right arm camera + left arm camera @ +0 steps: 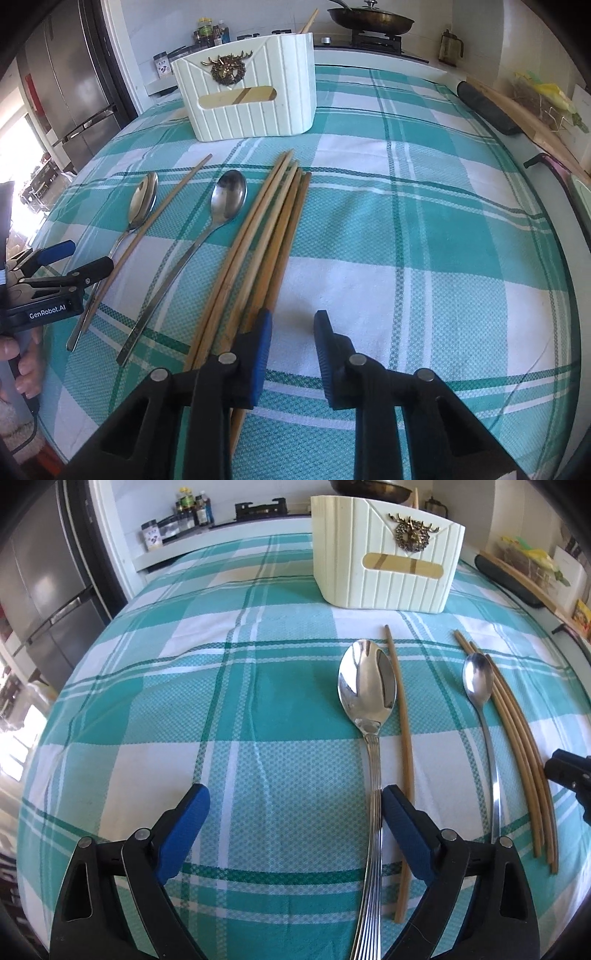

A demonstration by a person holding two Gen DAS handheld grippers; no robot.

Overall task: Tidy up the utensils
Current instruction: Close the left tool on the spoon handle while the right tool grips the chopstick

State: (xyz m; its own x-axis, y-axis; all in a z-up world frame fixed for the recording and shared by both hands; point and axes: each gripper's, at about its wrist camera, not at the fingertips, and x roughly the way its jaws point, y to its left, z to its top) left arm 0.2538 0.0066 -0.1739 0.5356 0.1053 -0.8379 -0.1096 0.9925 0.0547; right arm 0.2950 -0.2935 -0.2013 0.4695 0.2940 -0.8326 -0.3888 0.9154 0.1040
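Bamboo chopsticks [258, 251] beside right gripper [291, 328].
Its left finger touches the bundle; jaws apart, nothing between. Left gripper [295, 805] wide open.

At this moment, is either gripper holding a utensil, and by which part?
Nothing is held. The left gripper is open, the large spoon handle against one finger. The right gripper is open beside the chopsticks, gap empty.

A teal-and-white checked tablecloth [424, 229] covers the table. At ten o'clock stands a steel refrigerator [70, 85]; at twelve, a white counter with a gas stove [373, 40] bearing a dark pan [369, 18] (lidded). Bottles [192, 507] cluster at eleven. Daylight glares at nine.
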